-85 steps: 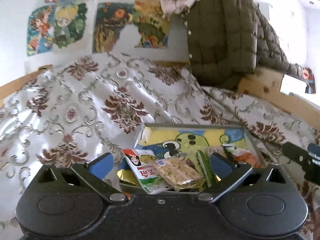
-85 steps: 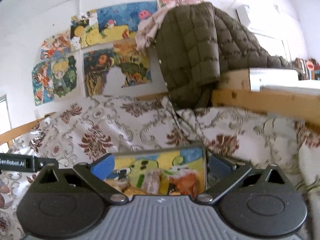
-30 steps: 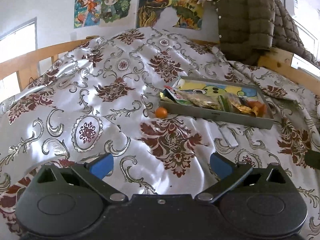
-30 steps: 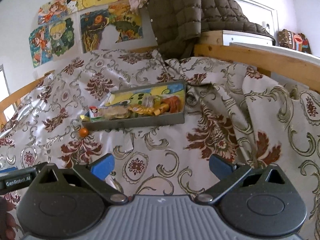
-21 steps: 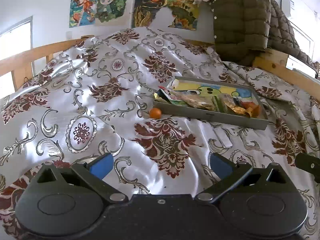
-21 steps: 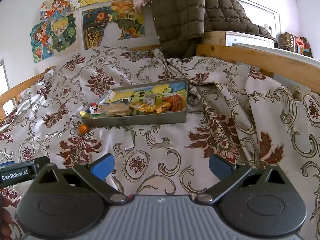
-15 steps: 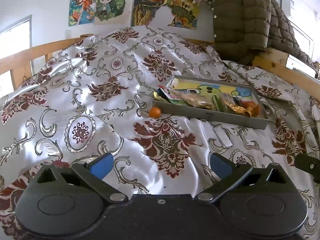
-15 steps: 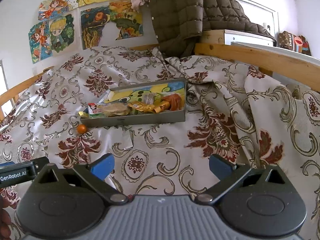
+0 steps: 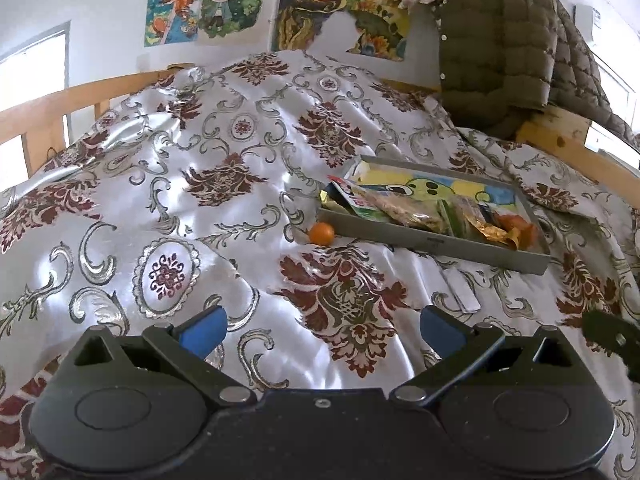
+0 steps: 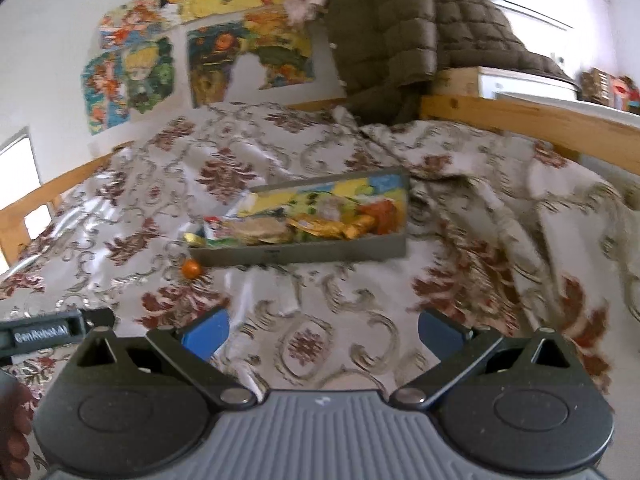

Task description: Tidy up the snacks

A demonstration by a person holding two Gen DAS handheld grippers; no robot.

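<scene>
A shallow grey tray (image 9: 440, 242) (image 10: 320, 253) with a cartoon-printed floor lies on the bed and holds several snack packets (image 9: 404, 210) (image 10: 320, 224). A small orange ball-shaped snack (image 9: 321, 233) (image 10: 191, 269) rests on the bedspread just off the tray's left corner. A flat pale packet (image 9: 460, 290) (image 10: 286, 300) lies on the cloth in front of the tray. My left gripper (image 9: 322, 330) is open and empty, well short of the tray. My right gripper (image 10: 324, 330) is open and empty too, also back from the tray.
A shiny floral bedspread (image 9: 180, 208) covers the bed, rumpled into folds on the right (image 10: 520, 216). Wooden bed rails (image 9: 60, 108) (image 10: 540, 120) run along both sides. A quilted olive jacket (image 9: 496, 48) hangs at the back. The other gripper's tip (image 9: 612, 336) shows at the right edge.
Both grippers pulled far back from the tray since the earliest frames. In the last half second the left barely shifts, while the right view swings, blurs and comes a little closer to the tray.
</scene>
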